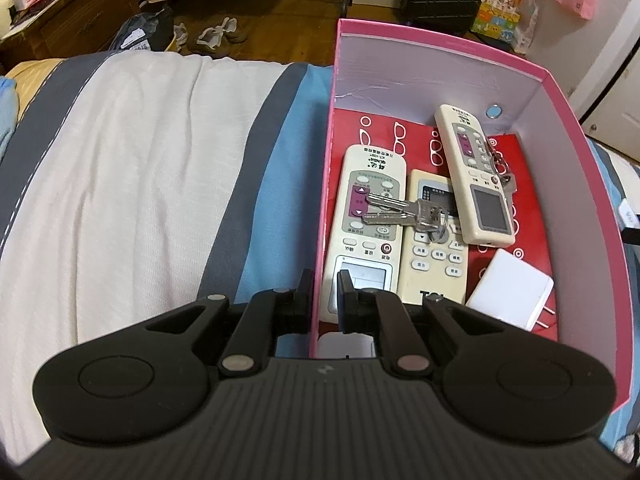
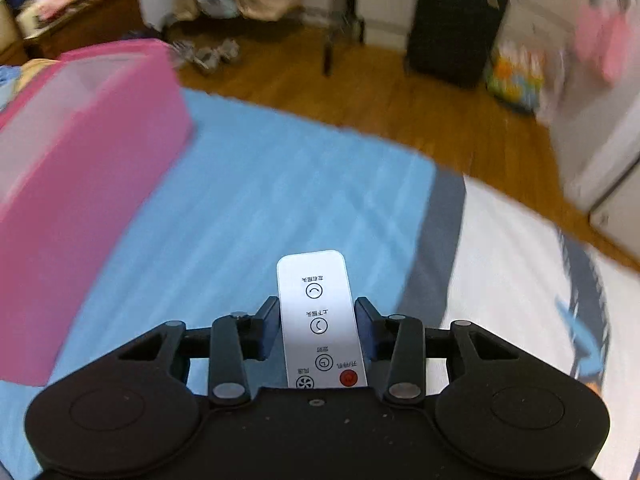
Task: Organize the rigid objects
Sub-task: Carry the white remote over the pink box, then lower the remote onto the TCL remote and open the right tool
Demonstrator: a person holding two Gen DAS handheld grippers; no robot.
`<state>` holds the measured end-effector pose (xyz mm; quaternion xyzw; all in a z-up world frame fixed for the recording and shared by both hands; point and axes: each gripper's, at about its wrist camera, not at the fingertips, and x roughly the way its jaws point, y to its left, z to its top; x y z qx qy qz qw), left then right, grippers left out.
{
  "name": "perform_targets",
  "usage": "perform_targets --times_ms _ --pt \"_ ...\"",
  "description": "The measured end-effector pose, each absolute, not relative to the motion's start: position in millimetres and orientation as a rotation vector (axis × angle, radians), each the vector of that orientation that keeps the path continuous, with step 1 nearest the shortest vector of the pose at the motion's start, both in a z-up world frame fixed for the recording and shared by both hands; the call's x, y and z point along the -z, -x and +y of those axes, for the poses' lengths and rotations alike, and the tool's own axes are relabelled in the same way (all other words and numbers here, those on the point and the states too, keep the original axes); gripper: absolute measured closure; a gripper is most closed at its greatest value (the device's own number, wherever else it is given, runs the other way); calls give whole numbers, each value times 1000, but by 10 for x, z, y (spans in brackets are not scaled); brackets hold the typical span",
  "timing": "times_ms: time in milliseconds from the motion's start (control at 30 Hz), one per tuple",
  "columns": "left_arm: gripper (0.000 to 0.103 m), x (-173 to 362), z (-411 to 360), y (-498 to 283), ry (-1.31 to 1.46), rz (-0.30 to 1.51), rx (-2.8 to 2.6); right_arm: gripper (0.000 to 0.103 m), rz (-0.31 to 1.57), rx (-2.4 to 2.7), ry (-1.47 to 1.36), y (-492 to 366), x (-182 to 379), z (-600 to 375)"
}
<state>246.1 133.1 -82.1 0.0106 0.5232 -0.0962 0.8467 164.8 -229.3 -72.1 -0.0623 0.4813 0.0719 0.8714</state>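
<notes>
Right gripper clamps a white fan remote; only the left view shows left gripper pinching the pink box wall, remotes and keys inside.

Soft, even indoor light. The left wrist view is sharp; the right wrist view smears with motion blur; fisheye bends both edges.
</notes>
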Motion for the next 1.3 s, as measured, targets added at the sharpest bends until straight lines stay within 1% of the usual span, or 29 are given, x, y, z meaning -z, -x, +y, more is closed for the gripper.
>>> perform_targets --times_ms 133,233,367,567,733,833,1067,1300 --pt "94 816 1328 -2460 -24 1103 204 57 865 -249 174 -1418 367 -1963" --pt "94 814 1320 -2453 -37 1102 209 57 777 -286 119 -1245 137 -1831" --pt "94 813 1321 -2446 -31 1103 209 57 724 -395 38 -1141 -59 -1574" --pt "94 807 1307 -2442 -36 1100 203 57 619 -595 104 -1010 -265 -754" --pt "94 796 1360 -2443 13 1106 218 57 692 -670 269 -1231 -23 -190" --pt "94 778 1403 -2437 35 1105 228 57 782 -675 348 -1501 172 -3" --pt "94 794 1522 -2453 89 1106 257 57 921 -715 479 -1894 429 276" --pt "94 803 1562 -2465 106 1107 271 57 930 -736 494 -1997 576 417"
